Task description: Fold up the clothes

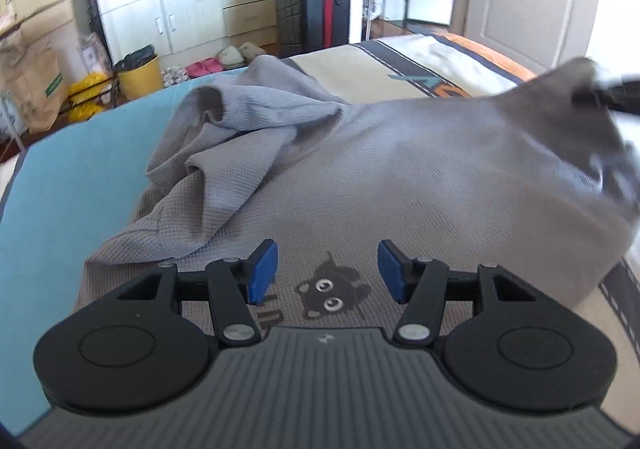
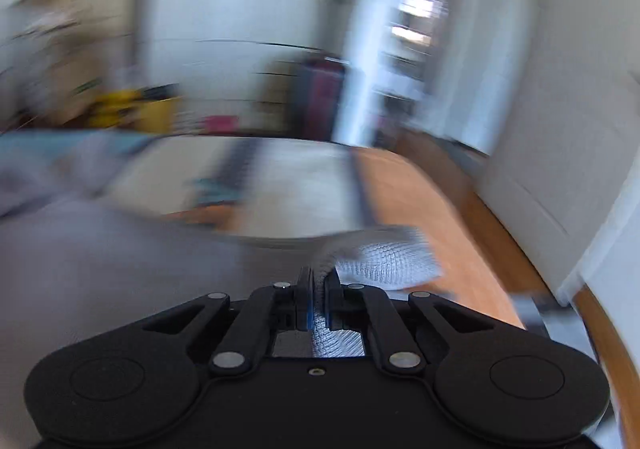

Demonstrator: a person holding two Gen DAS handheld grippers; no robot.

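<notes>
A grey waffle-knit garment (image 1: 360,177) with a small black cat print (image 1: 334,291) lies spread on the bed, one sleeve (image 1: 224,137) bunched at its far left. My left gripper (image 1: 327,273) hovers just over the cat print, jaws open, blue pads (image 1: 262,273) apart with nothing pinched. My right gripper (image 2: 318,289) is shut on a fold of the same grey fabric (image 2: 384,259), which sticks out past its tips. In the left wrist view the right gripper (image 1: 612,93) lifts the garment's right corner off the bed. The right wrist view is heavily blurred.
A light blue sheet (image 1: 68,185) covers the bed's left side; a cream, black and orange blanket (image 1: 400,65) lies beyond. On the floor stand a dark suitcase (image 1: 314,9), a yellow bin (image 1: 140,75), slippers (image 1: 224,61) and bags. A white door (image 1: 532,5) is at the right.
</notes>
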